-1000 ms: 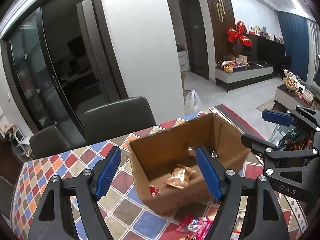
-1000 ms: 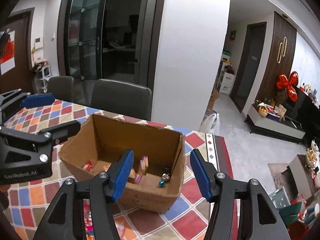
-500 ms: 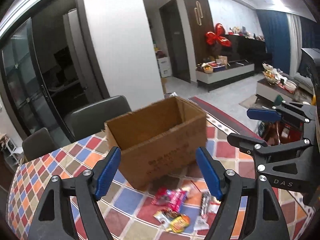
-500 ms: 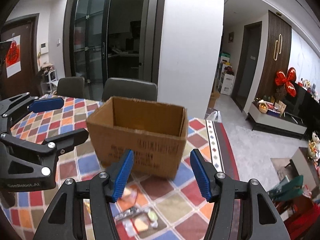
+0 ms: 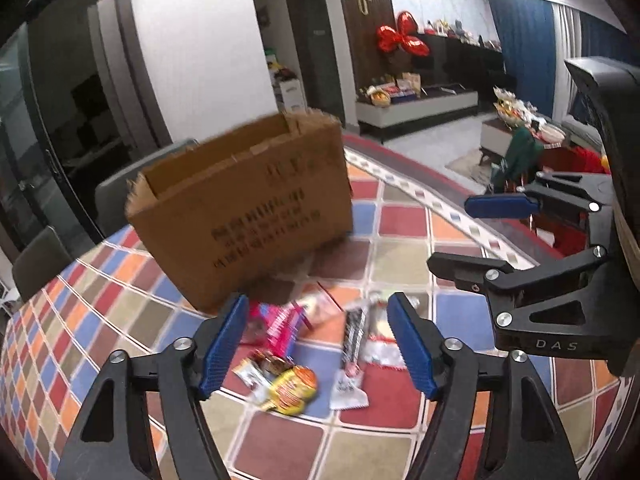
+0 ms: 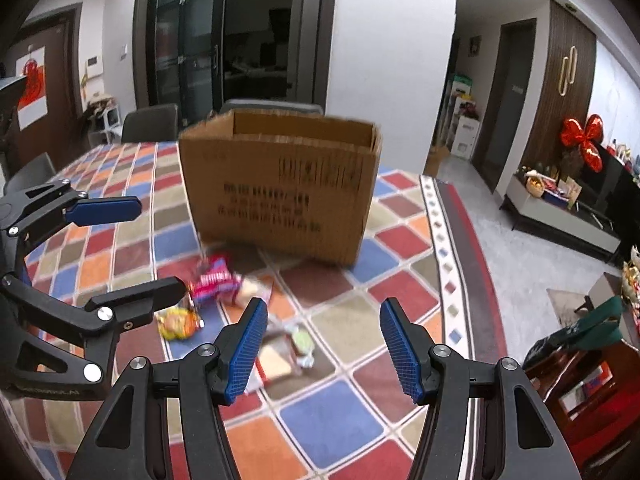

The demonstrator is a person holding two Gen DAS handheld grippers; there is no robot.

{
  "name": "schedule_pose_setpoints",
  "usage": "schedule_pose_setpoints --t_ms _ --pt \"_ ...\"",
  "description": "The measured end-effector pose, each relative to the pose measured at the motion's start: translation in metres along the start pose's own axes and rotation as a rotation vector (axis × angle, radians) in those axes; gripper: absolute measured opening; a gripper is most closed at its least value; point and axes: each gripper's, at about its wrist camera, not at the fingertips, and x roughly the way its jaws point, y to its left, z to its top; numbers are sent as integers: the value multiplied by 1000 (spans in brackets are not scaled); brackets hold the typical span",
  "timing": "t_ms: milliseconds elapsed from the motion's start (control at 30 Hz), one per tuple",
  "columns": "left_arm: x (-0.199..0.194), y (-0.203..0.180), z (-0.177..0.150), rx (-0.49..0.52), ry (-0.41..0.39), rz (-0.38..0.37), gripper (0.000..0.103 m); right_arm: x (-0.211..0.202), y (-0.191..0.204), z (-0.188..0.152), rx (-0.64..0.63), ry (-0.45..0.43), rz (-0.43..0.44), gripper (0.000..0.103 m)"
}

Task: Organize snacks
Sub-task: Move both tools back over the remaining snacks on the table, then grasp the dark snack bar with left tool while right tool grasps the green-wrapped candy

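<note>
An open cardboard box stands on the checkered tablecloth. In front of it lies a small heap of snack packets: a pink packet, a yellow round-print packet, a dark stick wrapper and a clear-wrapped snack. My left gripper hovers over the heap; its jaws are closing and nothing is pressed between them. My right gripper stands open above the cloth, just right of the clear-wrapped snack. Each gripper shows in the other's view, at its side edge.
Grey chairs stand behind the table at the far side. The table's right edge drops to a grey floor. A low table with clutter and a dark cabinet with a red bow lie beyond.
Both grippers came back and down from above the box to the snack heap before it. The box's inside is now out of sight. The left jaws have narrowed slightly.
</note>
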Motion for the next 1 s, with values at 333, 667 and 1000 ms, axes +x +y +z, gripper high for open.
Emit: schedule_pose_setpoints --t_ms 333,667,1000 --pt "48 -5 -19 -38 129 -74 59 44 -4 -24 -20 106 58 50" --pt "74 -2 -26 -77 184 -79 57 83 -3 -30 -10 187 115 44" --pt "88 2 -25 -109 210 -92 54 105 0 -30 -20 226 130 33"
